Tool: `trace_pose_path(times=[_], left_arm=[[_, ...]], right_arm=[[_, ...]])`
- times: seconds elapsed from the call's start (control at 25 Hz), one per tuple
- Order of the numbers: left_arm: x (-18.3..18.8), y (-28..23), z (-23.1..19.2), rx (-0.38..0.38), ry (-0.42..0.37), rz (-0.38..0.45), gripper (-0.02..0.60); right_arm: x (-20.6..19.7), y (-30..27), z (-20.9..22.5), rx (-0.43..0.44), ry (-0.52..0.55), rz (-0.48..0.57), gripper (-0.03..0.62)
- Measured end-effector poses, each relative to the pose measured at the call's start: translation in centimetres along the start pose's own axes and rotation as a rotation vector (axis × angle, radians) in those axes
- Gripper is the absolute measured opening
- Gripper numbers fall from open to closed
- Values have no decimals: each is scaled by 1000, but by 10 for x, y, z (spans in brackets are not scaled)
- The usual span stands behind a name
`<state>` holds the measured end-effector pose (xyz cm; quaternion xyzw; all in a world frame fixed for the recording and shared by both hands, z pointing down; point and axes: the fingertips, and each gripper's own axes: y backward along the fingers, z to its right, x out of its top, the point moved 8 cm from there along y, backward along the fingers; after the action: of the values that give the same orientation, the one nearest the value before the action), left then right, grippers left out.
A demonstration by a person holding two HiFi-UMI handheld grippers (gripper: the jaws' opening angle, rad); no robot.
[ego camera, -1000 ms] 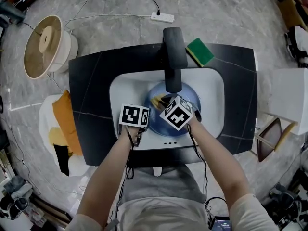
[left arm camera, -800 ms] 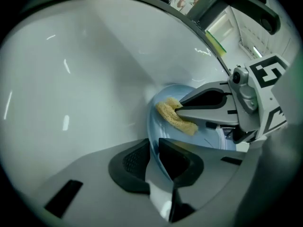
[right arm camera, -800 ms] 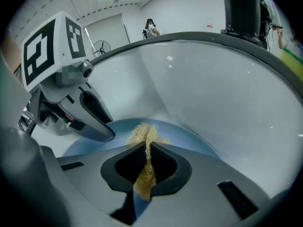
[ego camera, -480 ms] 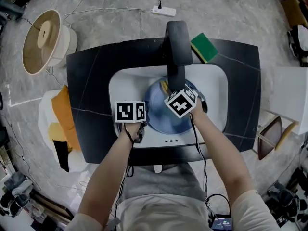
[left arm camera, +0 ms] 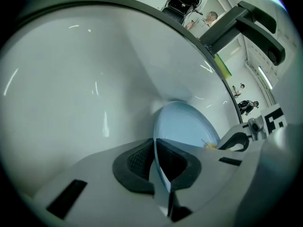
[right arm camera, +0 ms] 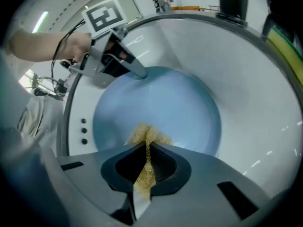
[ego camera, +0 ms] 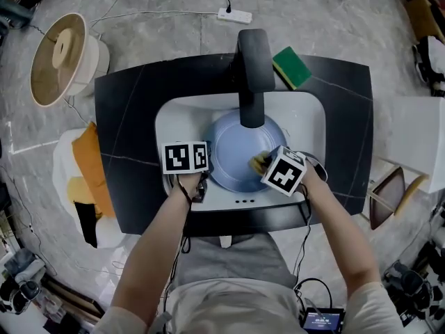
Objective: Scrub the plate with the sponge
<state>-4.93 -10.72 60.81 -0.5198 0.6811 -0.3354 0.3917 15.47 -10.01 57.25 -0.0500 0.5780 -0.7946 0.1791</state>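
Observation:
A light blue plate (ego camera: 236,148) lies in the white sink (ego camera: 309,120), under the black faucet (ego camera: 252,75). My left gripper (ego camera: 206,175) is at the plate's left rim; in the left gripper view its jaws are closing tight on the rim of the plate (left arm camera: 187,124), pads of the left gripper (left arm camera: 155,151) pressing from both sides. My right gripper (ego camera: 263,164) is shut on a yellow sponge (ego camera: 258,163) that rests on the plate's lower right part. In the right gripper view the sponge (right arm camera: 146,135) sticks out between the jaws of the right gripper (right arm camera: 147,156) onto the plate (right arm camera: 170,103).
A green sponge (ego camera: 290,67) lies on the black counter (ego camera: 128,117) behind the sink, right of the faucet. A round wooden lid on a bucket (ego camera: 59,58) and orange cloths (ego camera: 94,172) sit on the floor at the left. A power strip (ego camera: 233,16) lies behind.
My right gripper has carried the sponge from the plate's top, near the faucet, down to its lower right part. The left gripper has shifted slightly left, staying at the plate's left rim.

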Motion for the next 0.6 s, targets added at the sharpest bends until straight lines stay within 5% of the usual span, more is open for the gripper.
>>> trace_pose_path(times=[0.24,0.6], left_arm=[[-1,1,1,14,4,-2,29],[-7,-1,2,-7,19,-16,28]], right_arm=[[39,-22,-53,115,139,88,48],[85,-39,-7,-21,138,192,49]])
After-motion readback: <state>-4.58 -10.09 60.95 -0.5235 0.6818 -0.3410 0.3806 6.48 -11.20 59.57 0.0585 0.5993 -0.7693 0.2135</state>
